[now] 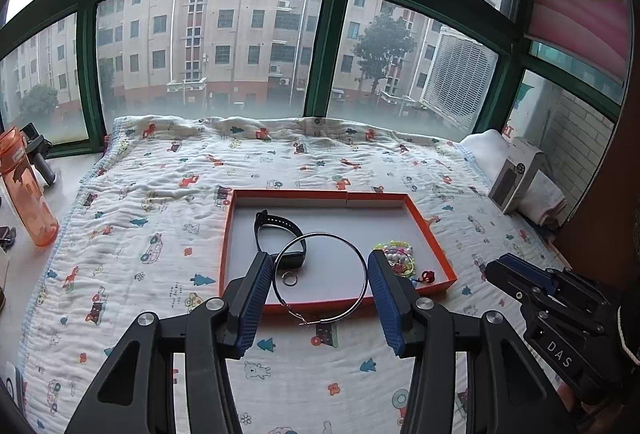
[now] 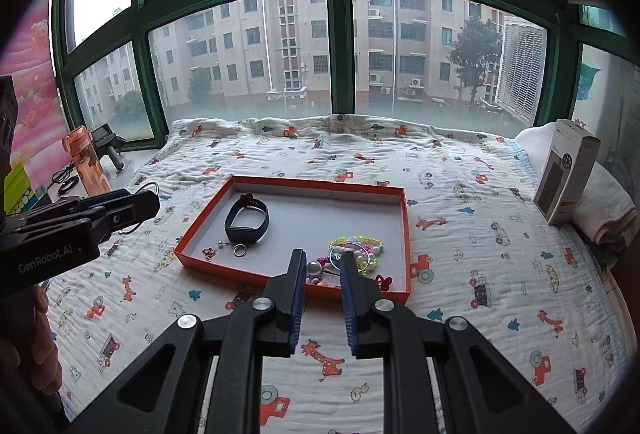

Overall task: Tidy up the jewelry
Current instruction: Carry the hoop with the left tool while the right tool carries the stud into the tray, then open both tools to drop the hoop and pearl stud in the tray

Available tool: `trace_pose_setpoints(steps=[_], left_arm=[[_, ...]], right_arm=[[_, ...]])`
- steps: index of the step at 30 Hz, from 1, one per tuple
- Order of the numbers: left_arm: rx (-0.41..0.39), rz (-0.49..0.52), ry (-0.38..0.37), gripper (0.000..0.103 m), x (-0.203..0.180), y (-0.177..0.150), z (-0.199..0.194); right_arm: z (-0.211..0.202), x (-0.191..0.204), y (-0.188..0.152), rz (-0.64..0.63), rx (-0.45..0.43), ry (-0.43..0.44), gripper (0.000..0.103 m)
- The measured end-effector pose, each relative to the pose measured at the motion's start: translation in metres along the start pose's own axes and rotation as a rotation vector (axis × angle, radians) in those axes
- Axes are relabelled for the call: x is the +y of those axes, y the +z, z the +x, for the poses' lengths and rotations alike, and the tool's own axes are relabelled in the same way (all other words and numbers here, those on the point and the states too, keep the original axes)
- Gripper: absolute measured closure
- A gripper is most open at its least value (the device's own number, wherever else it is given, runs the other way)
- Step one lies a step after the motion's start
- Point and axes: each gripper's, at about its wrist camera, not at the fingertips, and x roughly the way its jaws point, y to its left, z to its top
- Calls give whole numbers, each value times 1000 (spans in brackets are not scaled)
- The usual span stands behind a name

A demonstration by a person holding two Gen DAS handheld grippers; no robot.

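An orange-rimmed tray (image 1: 288,194) (image 2: 280,182) lies on a printed blanket. It holds a black wristband (image 1: 276,221) (image 2: 242,234), a small ring (image 2: 239,254) and a heap of coloured beads (image 1: 394,254) (image 2: 360,244). My left gripper (image 1: 319,253) hovers over the tray's near edge, its blue pads pressing either side of a large thin silver hoop (image 1: 320,233). My right gripper (image 2: 323,252) hangs over the tray's near right part. Its jaws are drawn close, with a narrow gap and nothing held. A thin small hoop shows by its right fingertip, seemingly among the beads.
An orange bottle (image 1: 28,190) (image 2: 86,162) stands on the sill at left. A grey box (image 1: 516,178) (image 2: 566,174) leans on a folded towel (image 2: 608,210) at right. Green-framed windows close off the far side. The other gripper shows at each view's edge (image 1: 496,266) (image 2: 154,202).
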Motion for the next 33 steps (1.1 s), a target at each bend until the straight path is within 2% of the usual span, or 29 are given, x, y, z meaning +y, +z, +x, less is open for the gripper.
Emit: trace_pose_setpoints(steps=[7,19,25,33], left_arm=[[47,-2,11,50,3,6,47],[171,-14,34,50,23,-7,138],[216,-31,36,50,34,-16,164],[242,-42,39,49,42,-23,177]], right_arm=[[27,-8,4,9,32,-10,83],[92,-26,-12,53,171,-20,83],[111,-30,-20,66,216,-9,83],[118,-33,-25,84,228,13,83]])
